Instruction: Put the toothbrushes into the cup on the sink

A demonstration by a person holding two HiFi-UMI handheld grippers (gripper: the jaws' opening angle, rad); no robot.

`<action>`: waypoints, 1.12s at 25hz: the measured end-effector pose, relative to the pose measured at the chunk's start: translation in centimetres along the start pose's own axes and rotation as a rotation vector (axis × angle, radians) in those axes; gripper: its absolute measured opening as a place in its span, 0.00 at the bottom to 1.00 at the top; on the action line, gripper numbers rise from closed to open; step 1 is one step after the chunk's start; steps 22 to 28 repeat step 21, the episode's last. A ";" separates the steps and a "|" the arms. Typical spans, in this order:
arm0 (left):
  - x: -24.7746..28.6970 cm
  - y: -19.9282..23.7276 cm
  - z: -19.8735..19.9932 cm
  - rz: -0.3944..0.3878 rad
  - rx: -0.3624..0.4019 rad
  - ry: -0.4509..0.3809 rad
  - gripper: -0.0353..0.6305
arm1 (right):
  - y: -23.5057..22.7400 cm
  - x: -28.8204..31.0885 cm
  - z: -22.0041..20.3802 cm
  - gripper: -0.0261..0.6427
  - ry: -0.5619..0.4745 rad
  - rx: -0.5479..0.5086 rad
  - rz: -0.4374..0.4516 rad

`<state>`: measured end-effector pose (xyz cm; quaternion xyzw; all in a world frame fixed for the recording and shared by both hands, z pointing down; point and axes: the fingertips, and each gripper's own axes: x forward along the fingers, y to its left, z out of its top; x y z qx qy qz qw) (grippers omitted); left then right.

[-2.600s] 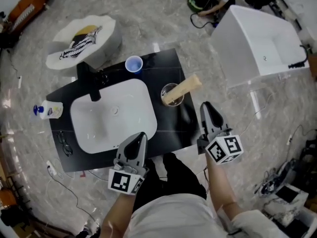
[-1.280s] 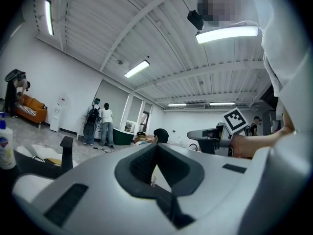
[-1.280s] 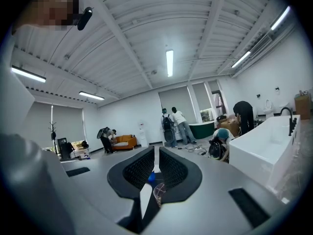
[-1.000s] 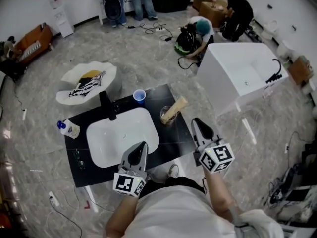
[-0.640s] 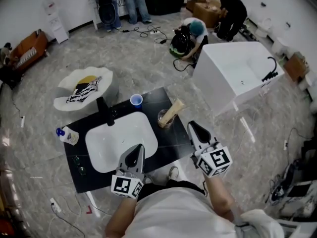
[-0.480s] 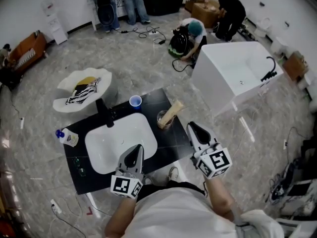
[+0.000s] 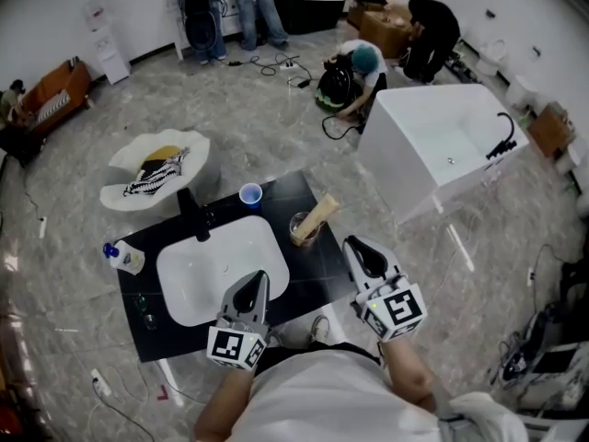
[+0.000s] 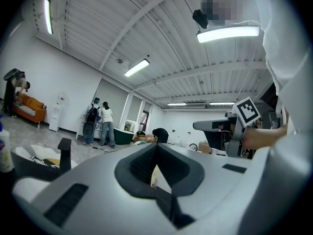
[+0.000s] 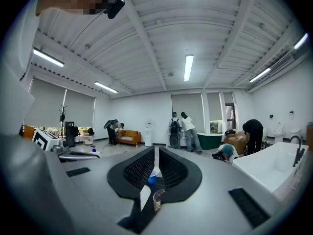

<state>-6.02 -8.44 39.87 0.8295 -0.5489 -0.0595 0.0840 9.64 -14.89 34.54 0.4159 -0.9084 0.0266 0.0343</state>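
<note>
A black counter (image 7: 320, 267) stands alone on grey marble floor (image 7: 276, 109), with open floor all round (a white tub (image 7: 442, 145) sits well off right). The toothbrushes (image 7: 317, 215) lean in the glass cup (image 7: 302, 232) beside the basin's (image 7: 216, 270) right edge. The left gripper (image 7: 255, 280) and right gripper (image 7: 355, 248) hang over the counter's near edge, jaws closed and empty.

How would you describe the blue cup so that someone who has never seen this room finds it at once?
Find the black counter with the white sink basin set in it. At its far edge, just right of the black tap, stands the blue cup. It is opaque blue; the clear glass nearby holds a leaning tan object.
</note>
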 end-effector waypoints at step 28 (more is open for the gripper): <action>-0.7 0.5 -0.2 0.047 0.020 0.007 0.06 | 2.4 1.7 0.2 0.11 -0.023 -0.032 0.087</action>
